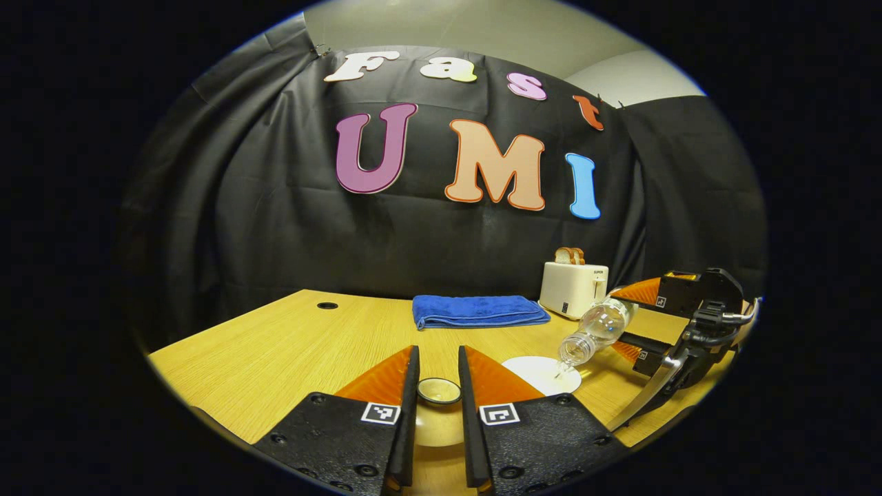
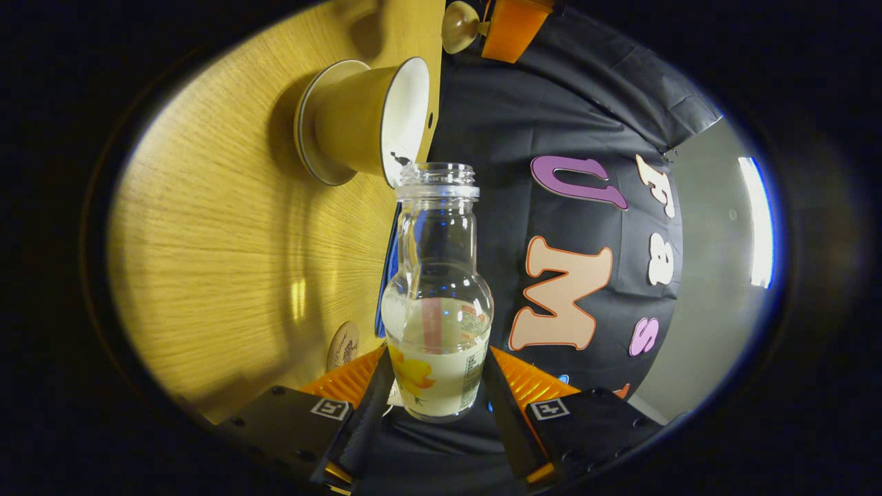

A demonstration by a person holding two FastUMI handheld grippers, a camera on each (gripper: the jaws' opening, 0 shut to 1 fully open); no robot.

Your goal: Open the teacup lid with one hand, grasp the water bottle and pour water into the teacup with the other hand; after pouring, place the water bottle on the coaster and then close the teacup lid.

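Observation:
My left gripper (image 1: 438, 358) is shut on the knob of the beige teacup lid (image 1: 439, 391), holding it up off the cup. To its right, the clear water bottle (image 1: 597, 329) is tilted mouth-down over the open teacup (image 1: 543, 375), with the right gripper (image 1: 630, 322) shut on its body. In the right gripper view the bottle (image 2: 438, 289) stands between my right gripper's (image 2: 439, 362) fingers, its mouth at the rim of the cup (image 2: 358, 117) on its saucer. The lid knob (image 2: 459, 26) hangs beyond the cup. A round coaster (image 2: 343, 346) lies on the table near the right fingers.
A folded blue towel (image 1: 479, 310) lies at the back of the wooden table (image 1: 275, 351). A white toaster (image 1: 573, 289) with bread slices stands beside it at the back right. A small cable hole (image 1: 327, 305) sits at the table's far left.

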